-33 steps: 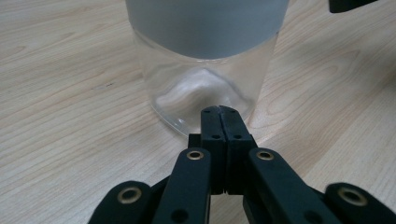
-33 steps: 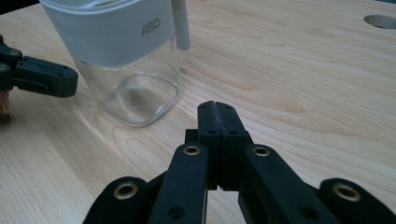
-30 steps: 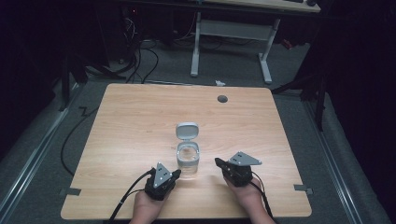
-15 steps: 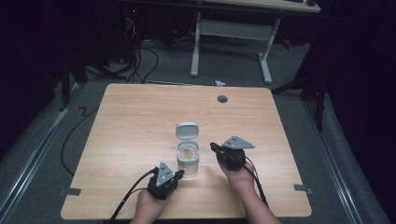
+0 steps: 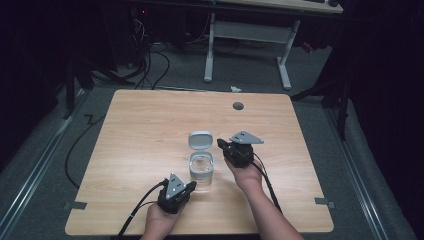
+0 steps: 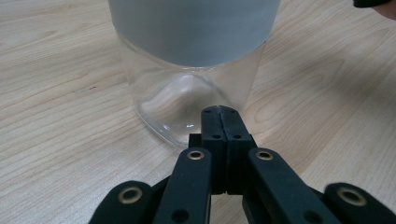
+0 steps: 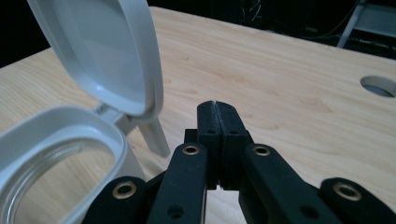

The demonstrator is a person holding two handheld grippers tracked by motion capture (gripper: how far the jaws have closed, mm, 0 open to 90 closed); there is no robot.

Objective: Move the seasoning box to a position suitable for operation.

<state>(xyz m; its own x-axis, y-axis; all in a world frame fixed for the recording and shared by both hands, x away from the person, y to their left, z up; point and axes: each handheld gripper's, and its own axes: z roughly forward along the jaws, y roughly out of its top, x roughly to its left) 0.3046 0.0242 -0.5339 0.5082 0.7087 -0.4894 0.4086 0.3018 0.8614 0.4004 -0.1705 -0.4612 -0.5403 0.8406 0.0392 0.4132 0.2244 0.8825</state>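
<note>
Clear glass forms the body of the jar (image 5: 202, 171), which stands upright near the middle of the wooden table (image 5: 140, 130), a little toward the person's edge. A grey collar rings its mouth, and the hinged grey lid (image 5: 200, 140) stands open, tipped back on the far side of the jar, away from the person. The jar's long axis is vertical; the lid's hinge line runs across the table, so closing it would mean pushing the lid forward and down toward the person.

The right gripper (image 5: 223, 147) is the nearer one to that lid: it hovers just beside the jar's right side at about lid height, and in the right gripper view the lid (image 7: 105, 56) rises up and to the left of the jaws, close but not touching. Its jaws are pressed together, holding nothing.

The left gripper (image 5: 191, 186) sits low at the jar's near left corner. In the left gripper view the glass base (image 6: 187, 105) is directly ahead, just at the tips. Those jaws are also together and empty, placed as if to brace the jar.
</note>
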